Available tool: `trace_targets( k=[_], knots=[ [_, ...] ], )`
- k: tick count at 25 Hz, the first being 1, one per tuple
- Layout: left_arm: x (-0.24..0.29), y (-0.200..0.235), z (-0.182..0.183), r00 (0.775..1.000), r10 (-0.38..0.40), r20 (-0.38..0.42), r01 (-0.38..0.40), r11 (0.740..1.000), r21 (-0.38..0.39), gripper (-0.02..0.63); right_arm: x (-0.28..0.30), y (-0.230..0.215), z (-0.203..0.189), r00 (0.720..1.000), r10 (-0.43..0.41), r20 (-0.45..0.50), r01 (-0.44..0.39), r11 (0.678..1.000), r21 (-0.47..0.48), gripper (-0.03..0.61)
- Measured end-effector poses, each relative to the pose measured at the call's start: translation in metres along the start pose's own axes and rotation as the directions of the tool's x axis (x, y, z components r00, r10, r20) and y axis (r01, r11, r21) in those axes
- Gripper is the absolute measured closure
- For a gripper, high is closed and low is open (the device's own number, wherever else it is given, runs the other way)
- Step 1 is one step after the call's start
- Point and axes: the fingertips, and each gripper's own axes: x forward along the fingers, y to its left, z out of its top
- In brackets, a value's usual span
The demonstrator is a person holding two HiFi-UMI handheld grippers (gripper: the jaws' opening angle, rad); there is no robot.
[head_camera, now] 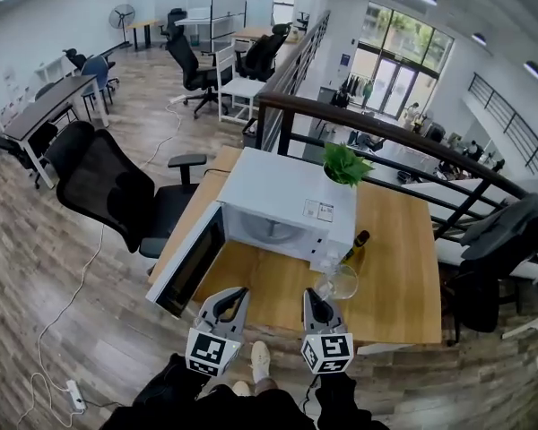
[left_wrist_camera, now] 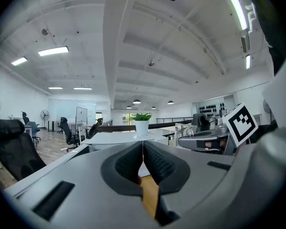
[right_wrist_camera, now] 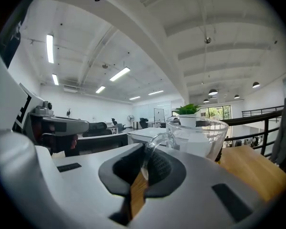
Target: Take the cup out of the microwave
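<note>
A clear glass cup hangs just in front of the white microwave, over the wooden table. My right gripper is shut on the cup's handle. In the right gripper view the handle sits pinched between the pads and the cup's bowl stands just beyond the right gripper. The microwave's door hangs wide open to the left. My left gripper hovers beside the right one, in front of the open oven. The left gripper is shut with nothing between its pads.
A potted green plant stands on top of the microwave at its right end. A dark bottle lies on the table by the microwave's right corner. A black office chair stands left of the table, and a dark railing runs behind it.
</note>
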Motion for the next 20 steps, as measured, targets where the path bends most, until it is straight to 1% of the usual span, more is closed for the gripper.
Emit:
trace_targets(
  k=[4,8,12,20],
  knots=[
    [-0.007,-0.017,0.005,0.999,-0.038,0.017,0.038,0.999,0.013,0.589,-0.030,-0.001,0.005,0.999,-0.038,0.011,0.038,0.999,-0.010,0.560],
    [-0.017,-0.034,0.003,0.998,-0.069,0.004,0.069,0.997,0.017,0.589,-0.057,0.001,0.005,0.998,-0.065,0.014,0.065,0.998,-0.011,0.560],
    [-0.024,-0.050,0.007,0.995,-0.094,0.024,0.093,0.996,0.011,0.589,-0.080,0.005,0.006,0.996,-0.083,0.019,0.083,0.997,-0.006,0.560],
    [-0.026,-0.066,0.006,0.992,-0.124,0.032,0.123,0.992,0.027,0.589,-0.102,0.005,0.000,0.994,-0.103,0.030,0.103,0.995,0.001,0.560]
  ],
)
